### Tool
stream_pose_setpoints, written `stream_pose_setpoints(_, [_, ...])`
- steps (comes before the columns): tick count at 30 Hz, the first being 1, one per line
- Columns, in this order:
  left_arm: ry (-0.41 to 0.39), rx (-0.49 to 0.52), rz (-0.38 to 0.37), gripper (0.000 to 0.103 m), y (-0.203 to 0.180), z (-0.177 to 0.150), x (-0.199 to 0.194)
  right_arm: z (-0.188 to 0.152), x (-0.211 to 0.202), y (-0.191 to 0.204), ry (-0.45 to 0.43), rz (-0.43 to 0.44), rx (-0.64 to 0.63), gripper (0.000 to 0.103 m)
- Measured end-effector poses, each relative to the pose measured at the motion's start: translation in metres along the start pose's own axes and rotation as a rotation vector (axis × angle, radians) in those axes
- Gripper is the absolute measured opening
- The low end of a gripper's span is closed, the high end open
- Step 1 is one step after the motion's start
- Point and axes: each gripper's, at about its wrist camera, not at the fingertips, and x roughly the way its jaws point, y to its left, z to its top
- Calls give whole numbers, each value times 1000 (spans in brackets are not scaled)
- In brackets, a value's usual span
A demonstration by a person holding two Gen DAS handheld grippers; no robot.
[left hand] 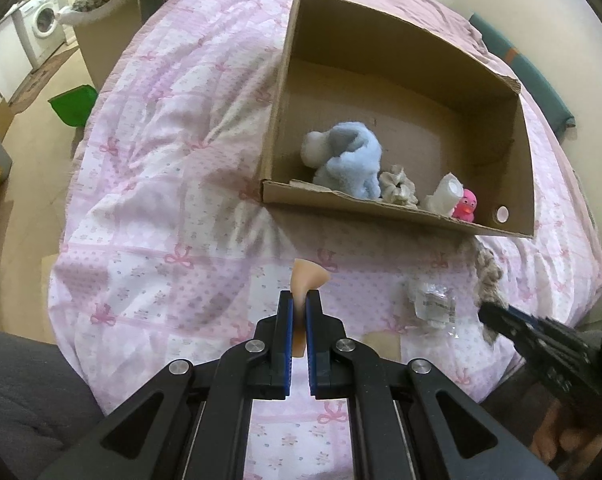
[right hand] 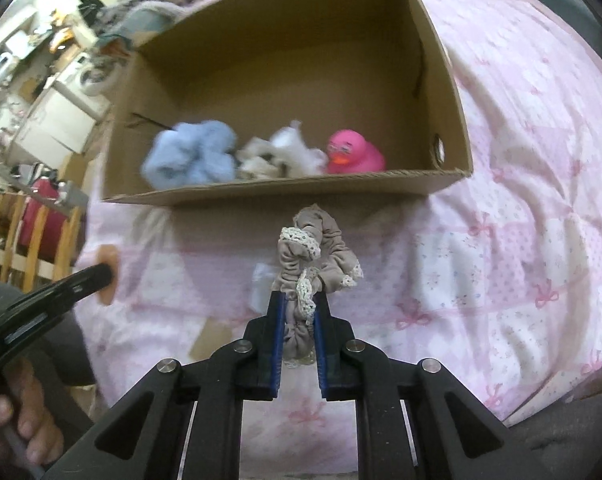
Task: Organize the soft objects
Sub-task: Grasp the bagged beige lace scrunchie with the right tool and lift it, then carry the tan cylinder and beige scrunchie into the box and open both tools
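A cardboard box [left hand: 381, 210] [right hand: 285, 192] lies on the pink bed. Inside it are a blue plush toy [left hand: 347, 160] [right hand: 195, 156], a beige scrunchie [left hand: 399, 188] [right hand: 257, 160], a white soft item [left hand: 445, 194] [right hand: 295, 150] and a pink rubber duck [left hand: 466, 206] [right hand: 353, 152]. My left gripper [left hand: 299, 296] is shut on a small peach soft piece [left hand: 307, 276], held in front of the box; it also shows in the right wrist view [right hand: 108, 280]. My right gripper [right hand: 299, 300] is shut on a taupe lace-trimmed scrunchie [right hand: 317, 256] [left hand: 489, 276] just before the box's near wall.
A clear plastic wrapper [left hand: 433, 304] [right hand: 261, 288] and a tan card piece [left hand: 381, 344] lie on the pink quilt [left hand: 161, 200] near the grippers. A green bin [left hand: 75, 104] and a washing machine [left hand: 41, 24] stand off the bed's left side.
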Motion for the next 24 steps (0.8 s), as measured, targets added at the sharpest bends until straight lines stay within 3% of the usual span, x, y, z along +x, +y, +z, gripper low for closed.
stream_pose_setpoints(10, [-49, 41, 17, 6, -7, -5, -16, -11, -25, 16, -50, 67, -8, 15])
stream_pose_setpoints(13, [-97, 49, -63, 6, -12, -1, -35, -8, -36, 20, -72, 97, -19, 15])
stream_pose_setpoints(17, [-186, 117, -70, 6, -31, 12, -63, 0, -57, 28, -144, 120, -41, 15])
stream_pose_setpoints(24, [-248, 161, -48, 6, -48, 47, -77, 27, -90, 28, -249, 136, -57, 15])
